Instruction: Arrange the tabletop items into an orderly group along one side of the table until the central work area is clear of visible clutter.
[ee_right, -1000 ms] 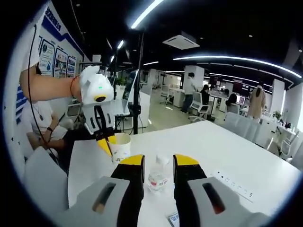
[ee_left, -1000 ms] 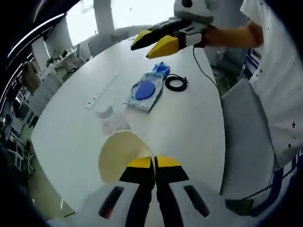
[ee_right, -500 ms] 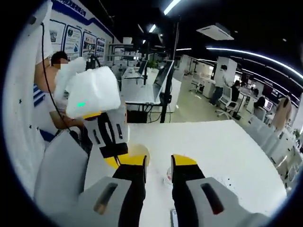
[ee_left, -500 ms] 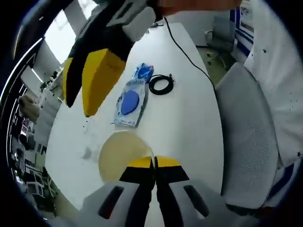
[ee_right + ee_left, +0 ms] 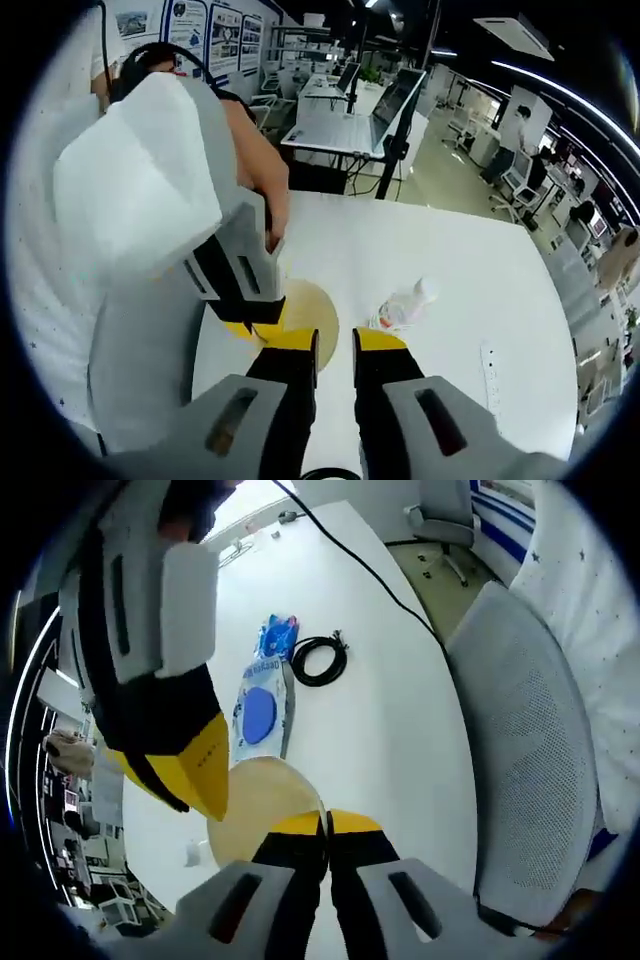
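Over the past second the right gripper [image 5: 185,780] has swept from the far end of the white table [image 5: 400,710] to hang just beside the paper cup [image 5: 262,810], which the left gripper [image 5: 326,825] pinches by the rim, its yellow tips pressed together on the cup's edge. In the right gripper view, the right gripper [image 5: 334,342] looks down past its own jaws, slightly parted with nothing between them, onto the cup [image 5: 305,308] and the left gripper [image 5: 250,325] clamped to it. The meeting of the two tools suggests a handover or a joint placing of the cup, with the sorting far from finished: a clear plastic bottle [image 5: 405,302] lies on its side near the cup, a blue-printed packet [image 5: 258,705] sits just beside a coiled black cable [image 5: 320,662] mid-table, and a white power strip [image 5: 494,372] rests further along. The tabletop is smooth and bare white; a grey mesh chair [image 5: 530,750] stands at its edge, and an open-plan office with desks, monitors and strip lights stretches behind.
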### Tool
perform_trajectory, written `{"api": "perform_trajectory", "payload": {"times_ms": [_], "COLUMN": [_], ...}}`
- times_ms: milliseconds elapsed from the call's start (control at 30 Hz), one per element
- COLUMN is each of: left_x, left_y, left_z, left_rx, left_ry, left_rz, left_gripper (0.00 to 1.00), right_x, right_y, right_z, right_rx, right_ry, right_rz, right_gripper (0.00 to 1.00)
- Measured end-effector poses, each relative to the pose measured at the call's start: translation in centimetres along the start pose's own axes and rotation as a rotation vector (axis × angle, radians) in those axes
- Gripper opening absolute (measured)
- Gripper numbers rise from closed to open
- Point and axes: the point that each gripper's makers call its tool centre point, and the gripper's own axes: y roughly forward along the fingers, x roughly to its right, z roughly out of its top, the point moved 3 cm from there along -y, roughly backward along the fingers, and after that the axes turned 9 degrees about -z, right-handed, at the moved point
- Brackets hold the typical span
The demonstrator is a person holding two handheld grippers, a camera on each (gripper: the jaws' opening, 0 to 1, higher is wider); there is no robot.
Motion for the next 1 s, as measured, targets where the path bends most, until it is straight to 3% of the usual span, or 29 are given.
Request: {"api": "perform_trajectory", "payload": {"times_ms": [233,333,567,867,1000], "left_x": [0.2,0.3,0.4,0.5,0.4], "left_y": [0.1,0.2,0.4,0.8,0.6], "left_z": [1.4,1.5,1.4,2.1,2.6], "left_rx": [0.006,0.001,-0.008,0.046,0.099], "left_ry": [0.013,0.009,0.014,0.011,-0.017], "left_rz": [0.009,0.008,0.008,0.012,0.023], "left_gripper": [0.00,0.00,0.00,0.00,0.12], "right_x": [-0.1,-0.2,-0.2,-0.2,-0.2], "right_y": [0.1,0.0,0.1,0.3,0.5], "right_z": [-1.0,-1.2,-1.6,-1.7,-1.9], "right_rx": [-0.053,-0.061,-0.078,-0.083,-0.091], "right_ry": [-0.011,-0.012,-0.012,0.014,0.018], "right_rz": [-0.010,-0.006,-0.008,0.007,0.014], "right_gripper": [0.05,0.00,0.00,0.00,0.00]}}
